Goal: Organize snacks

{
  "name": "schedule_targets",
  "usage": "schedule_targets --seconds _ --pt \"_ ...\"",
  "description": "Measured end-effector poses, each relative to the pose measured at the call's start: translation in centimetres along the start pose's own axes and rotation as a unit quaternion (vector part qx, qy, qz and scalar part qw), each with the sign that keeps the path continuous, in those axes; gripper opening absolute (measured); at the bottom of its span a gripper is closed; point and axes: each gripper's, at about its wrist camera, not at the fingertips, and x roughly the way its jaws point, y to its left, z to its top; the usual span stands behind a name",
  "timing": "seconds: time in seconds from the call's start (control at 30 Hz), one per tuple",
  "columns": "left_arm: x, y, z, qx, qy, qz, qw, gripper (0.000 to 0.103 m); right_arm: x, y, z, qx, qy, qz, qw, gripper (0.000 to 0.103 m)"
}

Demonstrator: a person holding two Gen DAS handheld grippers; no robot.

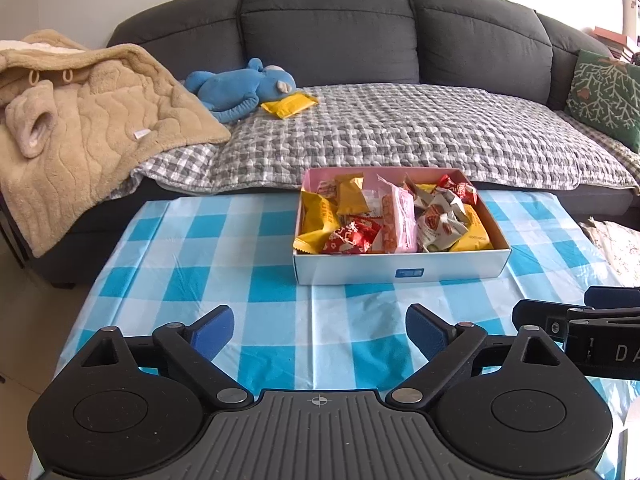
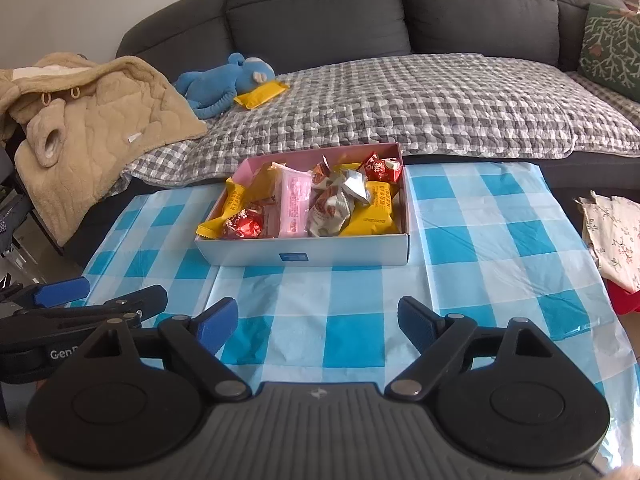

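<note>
Both the left gripper (image 1: pixel 319 330) and right gripper (image 2: pixel 318 326) stood released, empty; the yellow packet (image 1: pixel 290 105) on the sofa (image 1: pixel 328 24) risked being forgotten

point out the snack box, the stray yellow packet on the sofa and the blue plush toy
snack box (image 1: pixel 400 270), left wrist view, on its white front wall
yellow packet (image 1: pixel 290 105), left wrist view, middle of the wrapper
blue plush toy (image 2: pixel 218 82), right wrist view, on its body
</note>
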Motion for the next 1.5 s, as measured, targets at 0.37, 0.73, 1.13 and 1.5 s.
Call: schedule_targets --seconds 0.37,0.73,1.13,1.5 --pt "0.1 -0.21 0.09 0.004 0.007 0.0 1.0 0.101 0.0 0.02 0.02 0.0 0.004 -0.004 1.0 0.098" --pt "0.33 -0.08 0.15 -0.006 0.021 0.002 0.9998 0.102 0.13 0.1 0.07 -0.002 0.01 -0.006 1.0 0.103" --pt "0.66 0.07 0.13 -0.014 0.031 -0.003 0.9994 0.102 0.32 0.12 0.06 -0.004 0.013 -0.007 1.0 0.103" --pt "0.68 0.03 0.1 -0.013 0.032 0.0 0.9994 0.102 0.37 0.14 0.08 -0.003 0.015 -0.008 1.0 0.103"
